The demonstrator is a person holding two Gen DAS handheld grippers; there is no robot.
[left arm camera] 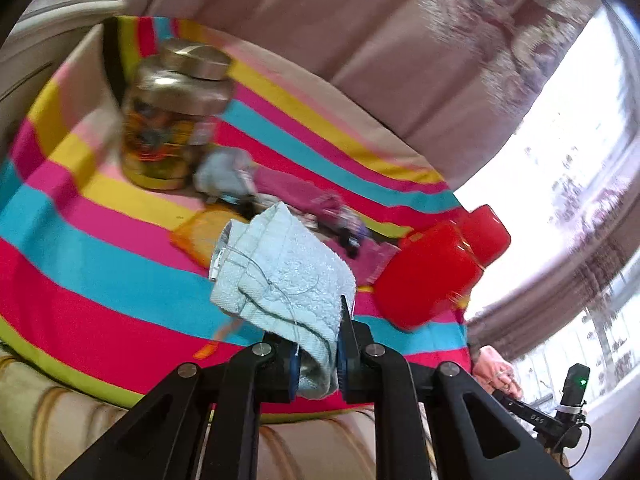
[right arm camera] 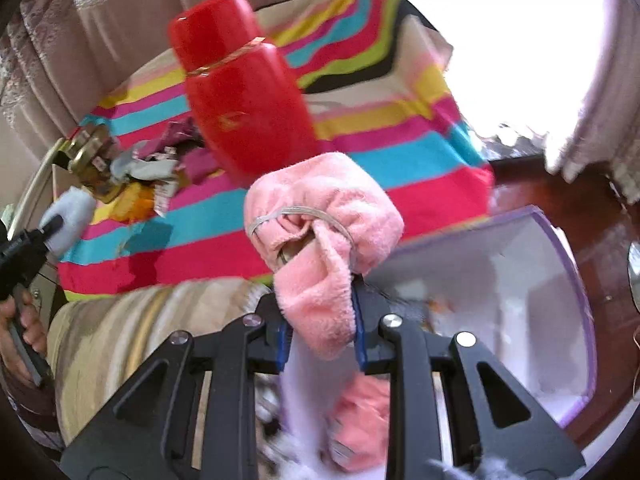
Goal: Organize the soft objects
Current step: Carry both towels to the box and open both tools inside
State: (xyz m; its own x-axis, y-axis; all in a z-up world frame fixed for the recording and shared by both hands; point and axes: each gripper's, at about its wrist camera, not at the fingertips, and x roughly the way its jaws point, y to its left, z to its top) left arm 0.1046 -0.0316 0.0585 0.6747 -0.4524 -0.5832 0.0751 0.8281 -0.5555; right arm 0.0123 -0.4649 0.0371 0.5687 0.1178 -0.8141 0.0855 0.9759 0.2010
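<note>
My left gripper [left arm camera: 318,364] is shut on a rolled light blue towel [left arm camera: 280,276] and holds it above the striped cloth [left arm camera: 100,248]. The same towel shows at the far left of the right wrist view [right arm camera: 70,220]. My right gripper [right arm camera: 320,340] is shut on a rolled pink towel [right arm camera: 320,232] tied with a rubber band, held above the near edge of the striped cloth [right arm camera: 420,160]. A white box with a purple rim [right arm camera: 520,288] sits just right of and below the pink towel. More soft pieces lie on the cloth: a grey-blue one [left arm camera: 224,174], magenta ones [left arm camera: 288,192].
A red plastic bottle [left arm camera: 436,264] lies on the cloth; it looms just behind the pink towel in the right wrist view [right arm camera: 248,92]. A glass jar with a metal lid [left arm camera: 172,120] stands at the back left. An orange packet [left arm camera: 200,232] lies mid-cloth. Sofa cushions rise behind.
</note>
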